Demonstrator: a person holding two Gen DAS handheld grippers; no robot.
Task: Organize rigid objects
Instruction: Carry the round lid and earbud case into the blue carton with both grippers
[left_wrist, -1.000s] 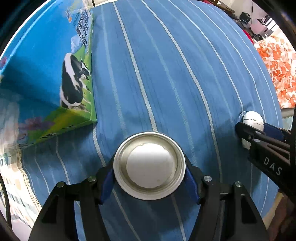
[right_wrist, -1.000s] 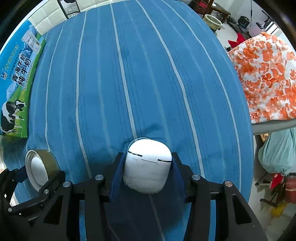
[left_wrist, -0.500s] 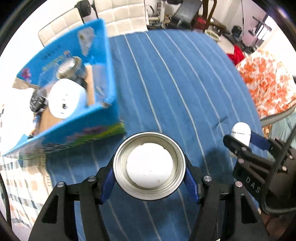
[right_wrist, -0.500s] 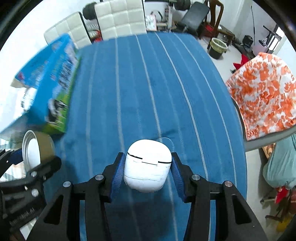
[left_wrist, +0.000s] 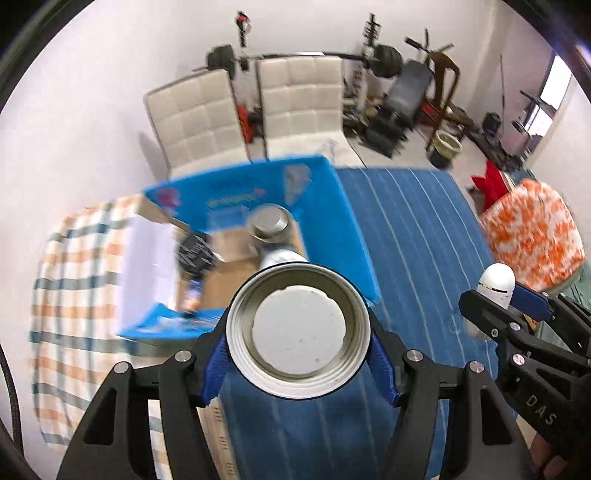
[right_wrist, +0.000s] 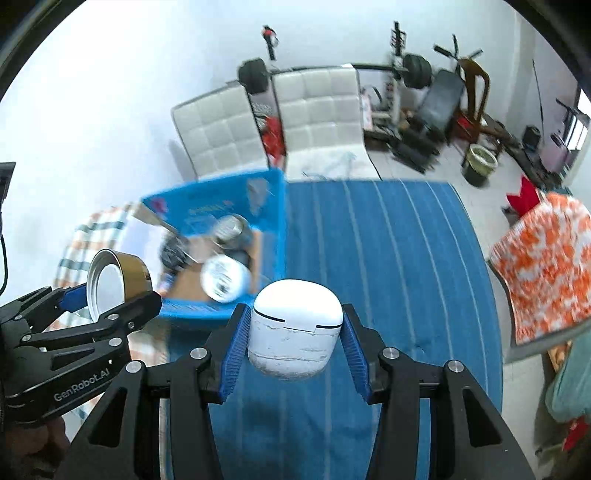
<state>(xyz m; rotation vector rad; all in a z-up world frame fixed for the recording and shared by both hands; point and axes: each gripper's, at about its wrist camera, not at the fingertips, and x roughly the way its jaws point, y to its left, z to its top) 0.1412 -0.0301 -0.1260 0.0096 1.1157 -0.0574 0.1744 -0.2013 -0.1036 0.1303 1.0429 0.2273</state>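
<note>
My left gripper (left_wrist: 299, 363) is shut on a round metal jar lid (left_wrist: 298, 328), silver inside with a white liner and a gold rim; that lid (right_wrist: 116, 278) and the left gripper (right_wrist: 107, 301) show at the left of the right wrist view. My right gripper (right_wrist: 293, 341) is shut on a white earbud case (right_wrist: 295, 328), also seen as the earbud case (left_wrist: 496, 282) at the right of the left wrist view. Both are held high above the blue striped table (right_wrist: 388, 258). An open blue milk carton box (left_wrist: 332, 214) sits on the table's left, holding a metal can (left_wrist: 267, 223), a white roll (right_wrist: 223, 278) and dark items.
A checked cloth (left_wrist: 70, 288) lies left of the box. Two white padded chairs (left_wrist: 299, 99) stand past the far table edge, with gym gear behind. An orange floral cushion (right_wrist: 543, 266) sits on a chair at the right.
Both grippers have lifted well up off the table with their objects, and the views tilted up; the box's open top and the room beyond now show.
</note>
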